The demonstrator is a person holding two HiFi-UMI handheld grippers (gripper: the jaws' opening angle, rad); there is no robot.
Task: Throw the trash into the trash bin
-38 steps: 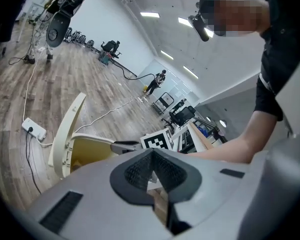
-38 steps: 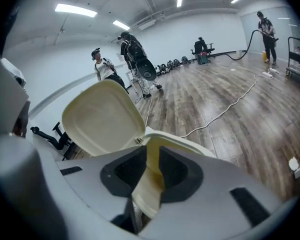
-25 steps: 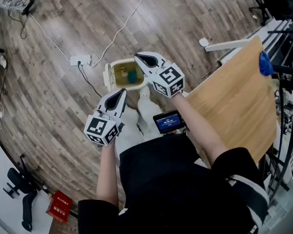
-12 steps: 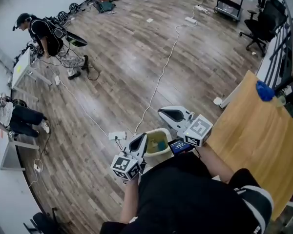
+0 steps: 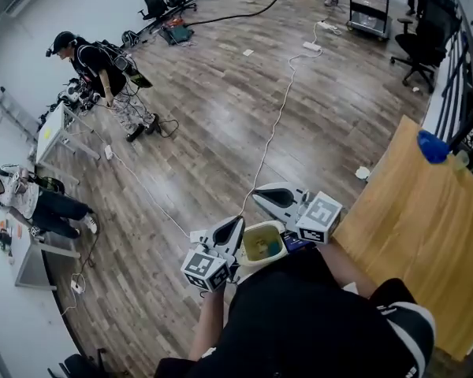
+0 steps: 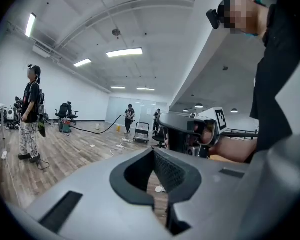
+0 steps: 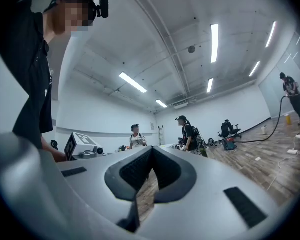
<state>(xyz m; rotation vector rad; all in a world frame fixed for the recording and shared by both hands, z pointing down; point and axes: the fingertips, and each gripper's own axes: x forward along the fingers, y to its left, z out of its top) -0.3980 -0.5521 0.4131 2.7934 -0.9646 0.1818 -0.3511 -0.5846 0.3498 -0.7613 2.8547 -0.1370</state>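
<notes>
The left gripper [image 5: 236,222] and right gripper [image 5: 258,196] are both closed on nothing, held above the bin [image 5: 270,225]. The trash [image 5: 260,247] lies inside it, right at the person's feet. A careless step could tip the bin or snag the cable [image 5: 276,124].

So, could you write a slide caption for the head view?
Left gripper and right gripper, jaws shut and empty, held over a small trash bin beside a wooden table.
</notes>
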